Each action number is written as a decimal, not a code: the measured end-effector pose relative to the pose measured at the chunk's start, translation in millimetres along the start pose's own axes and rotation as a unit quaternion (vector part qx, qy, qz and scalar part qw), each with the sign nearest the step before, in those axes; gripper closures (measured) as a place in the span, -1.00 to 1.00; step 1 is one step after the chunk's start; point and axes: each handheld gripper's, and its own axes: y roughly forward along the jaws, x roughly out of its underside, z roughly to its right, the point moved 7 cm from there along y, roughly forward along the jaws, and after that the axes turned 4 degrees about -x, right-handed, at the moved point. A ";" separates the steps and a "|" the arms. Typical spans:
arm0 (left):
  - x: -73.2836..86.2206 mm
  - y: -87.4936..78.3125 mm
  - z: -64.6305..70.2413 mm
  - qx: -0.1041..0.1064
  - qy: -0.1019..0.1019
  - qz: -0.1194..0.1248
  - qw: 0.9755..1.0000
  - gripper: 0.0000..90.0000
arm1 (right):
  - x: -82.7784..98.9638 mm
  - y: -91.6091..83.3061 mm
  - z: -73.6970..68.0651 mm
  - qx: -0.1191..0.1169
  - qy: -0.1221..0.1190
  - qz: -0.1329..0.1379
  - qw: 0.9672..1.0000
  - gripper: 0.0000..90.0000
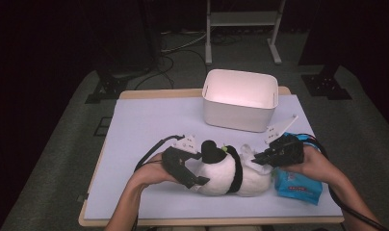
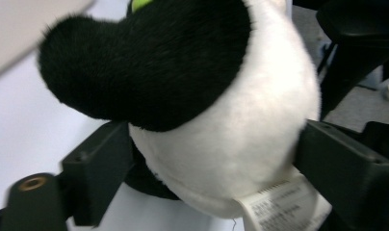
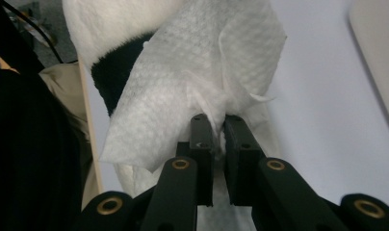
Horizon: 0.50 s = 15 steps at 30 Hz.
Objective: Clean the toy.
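A black-and-white panda plush (image 1: 226, 175) lies on its side on the pale blue table mat (image 1: 149, 125) near the front edge. My left gripper (image 1: 202, 169) spans its rounded end, and in the left gripper view the white body (image 2: 221, 144) bulges between the two wide-set jaws, touching both; a sewn label (image 2: 279, 207) hangs below. My right gripper (image 1: 256, 160) reaches in from the right, shut on a white tissue (image 3: 183, 82) that drapes over the plush (image 3: 86, 29). The tissue (image 1: 248, 151) sits at the plush's back.
A white bin (image 1: 240, 115) stands at the back centre of the mat. A blue wipe pack (image 1: 298, 187) lies under my right forearm at the front right. A metal stand (image 1: 243, 29) and cables sit on the floor beyond the table.
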 end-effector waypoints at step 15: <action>2.5 5.7 7.5 0.038 0.021 0.020 0.999 -0.34 | 0.0 -0.3 -9.9 0.005 -0.020 0.010 1.000 0.84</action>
